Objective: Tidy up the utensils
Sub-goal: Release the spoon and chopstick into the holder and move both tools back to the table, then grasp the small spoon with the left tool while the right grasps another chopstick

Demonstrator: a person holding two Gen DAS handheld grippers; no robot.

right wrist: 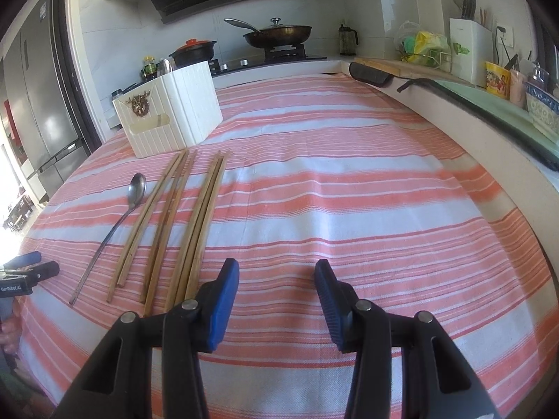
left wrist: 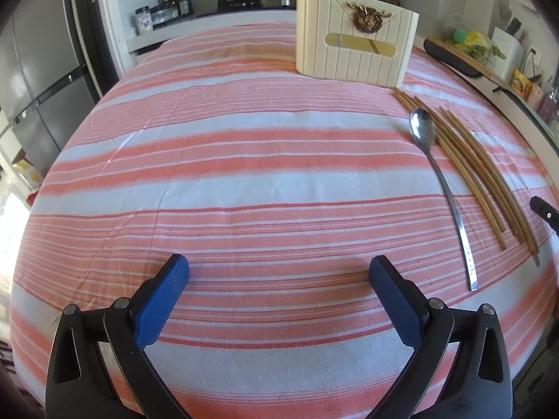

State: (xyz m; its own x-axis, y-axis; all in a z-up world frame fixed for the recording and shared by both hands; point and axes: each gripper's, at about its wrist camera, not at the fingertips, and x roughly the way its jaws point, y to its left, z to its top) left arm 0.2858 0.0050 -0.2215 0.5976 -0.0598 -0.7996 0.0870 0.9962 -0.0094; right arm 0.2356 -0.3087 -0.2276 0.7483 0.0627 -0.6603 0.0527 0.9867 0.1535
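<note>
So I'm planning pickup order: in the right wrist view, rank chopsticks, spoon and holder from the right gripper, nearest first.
1. Chopsticks, just left of the right gripper.
2. Spoon, further left.
3. Holder, far back left.

the tablecloth (left wrist: pixel 244 181) is woven cloth, matt, slightly creased. the spoon (left wrist: pixel 424 129) is polished metal, glossy. the chopsticks (right wrist: pixel 195 223) look like matt bare wood. the holder (left wrist: pixel 353 42) seems ribbed cream plastic with a brassy metal ornament (left wrist: pixel 367 17). gripper pads (right wrist: pixel 223 307) are textured blue, rubbery-looking.

Steel spoon (left wrist: pixel 441 178) lies flat beside wooden chopsticks (left wrist: pixel 472 160).
</note>
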